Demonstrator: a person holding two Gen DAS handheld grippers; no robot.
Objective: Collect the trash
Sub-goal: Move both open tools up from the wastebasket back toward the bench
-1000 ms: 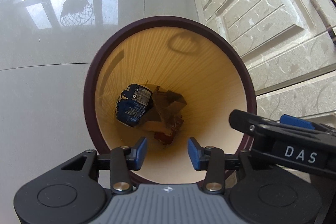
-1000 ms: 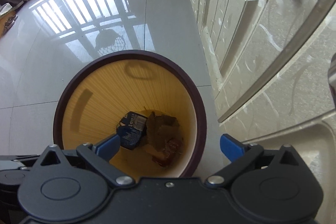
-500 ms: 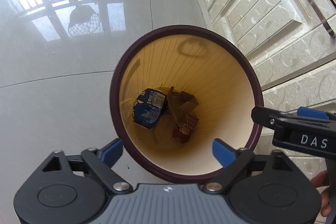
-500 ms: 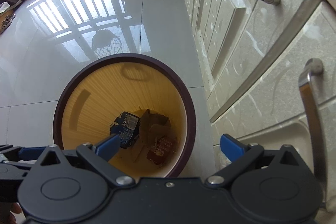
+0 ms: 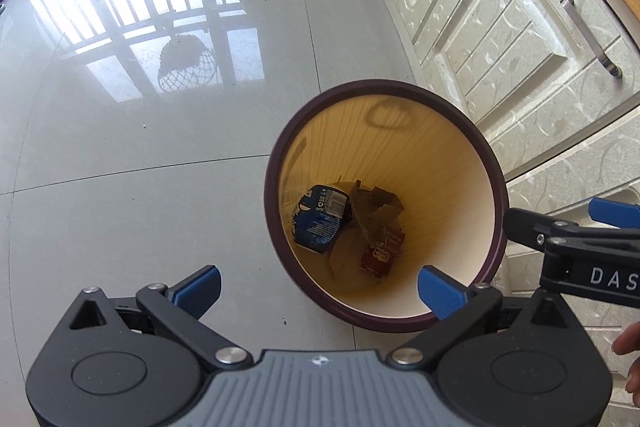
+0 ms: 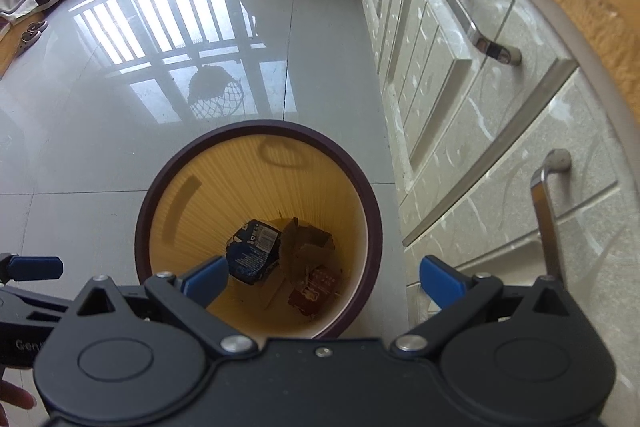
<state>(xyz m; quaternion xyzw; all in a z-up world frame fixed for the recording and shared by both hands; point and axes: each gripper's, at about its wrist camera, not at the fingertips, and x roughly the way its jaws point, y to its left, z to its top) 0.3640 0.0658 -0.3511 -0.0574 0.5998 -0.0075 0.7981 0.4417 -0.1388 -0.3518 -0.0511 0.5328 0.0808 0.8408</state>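
Glossy grey floor tiles [image 5: 120, 227] mirrored a window grille, and pale cabinets [image 6: 460, 99] ran along my right. The bin [image 5: 276, 187] stood beside them, holding a blue packet [image 5: 320, 219], brown cardboard [image 5: 376, 211] and a red wrapper [image 5: 382, 255]. My left gripper [image 5: 318, 287] was opening with nothing between its jaws; my right gripper [image 6: 324, 277] gaped wide, empty.

A round dark-rimmed bin [image 5: 386, 203] stands below the gripper tips, holding a crumpled blue wrapper [image 5: 320, 219], brown cardboard [image 5: 374, 213] and a red packet [image 5: 380, 255].
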